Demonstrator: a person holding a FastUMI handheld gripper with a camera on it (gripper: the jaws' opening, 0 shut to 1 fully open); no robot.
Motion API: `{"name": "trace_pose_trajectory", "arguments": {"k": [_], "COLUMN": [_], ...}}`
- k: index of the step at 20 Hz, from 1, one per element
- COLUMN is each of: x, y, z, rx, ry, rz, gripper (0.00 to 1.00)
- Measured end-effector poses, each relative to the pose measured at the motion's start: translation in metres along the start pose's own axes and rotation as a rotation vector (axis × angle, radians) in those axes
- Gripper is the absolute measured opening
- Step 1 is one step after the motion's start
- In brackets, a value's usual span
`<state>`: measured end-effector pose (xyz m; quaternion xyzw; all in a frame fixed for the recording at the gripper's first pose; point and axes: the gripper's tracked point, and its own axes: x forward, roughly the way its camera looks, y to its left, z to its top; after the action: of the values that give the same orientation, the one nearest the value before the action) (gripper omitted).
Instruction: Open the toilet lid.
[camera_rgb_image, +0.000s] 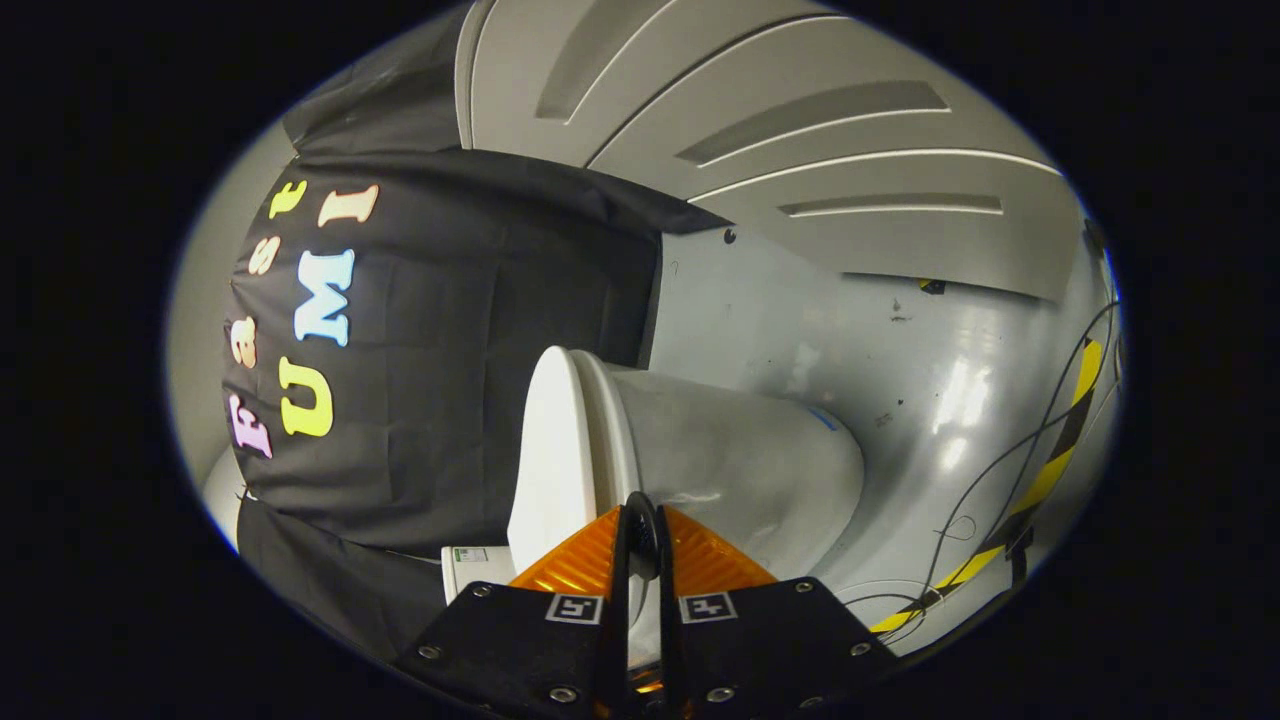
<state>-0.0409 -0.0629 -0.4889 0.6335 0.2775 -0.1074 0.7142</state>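
White toilet lid (552, 455) lies closed against the seat and grey bowl (740, 470), just ahead of the hand-held gripper (641, 540). Its orange fingers (575, 565) stand nearly pressed together, a thin dark gap between them, tips at the lid's rim; whether they pinch it cannot be told. Cables (1010, 470) and yellow-black tape (1040, 480) cross the grey floor (930, 380) beyond.

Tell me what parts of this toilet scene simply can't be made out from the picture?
- Gripper view: the tongs look closed near the toilet lid's edge, but whether both orange fingers press on it is hidden by the fingers themselves.
- The lid's near end is covered by the tongs.
- The inside of the toilet bowl is hidden behind the lid.
- The cables on the floor run out past the view's edge.
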Motion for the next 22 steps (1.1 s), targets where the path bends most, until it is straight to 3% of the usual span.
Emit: {"name": "trace_pose_trajectory", "arguments": {"k": [3, 13, 22], "x": [-0.002, -0.008, -0.027], "y": [0.003, 0.017, 0.06], "z": [-0.001, 0.002, 0.005], "rx": [-0.039, -0.239, -0.375], "ry": [-0.009, -0.036, -0.068], "rz": [0.003, -0.092, -0.115], "gripper": [0.0, 0.0, 0.0]}}
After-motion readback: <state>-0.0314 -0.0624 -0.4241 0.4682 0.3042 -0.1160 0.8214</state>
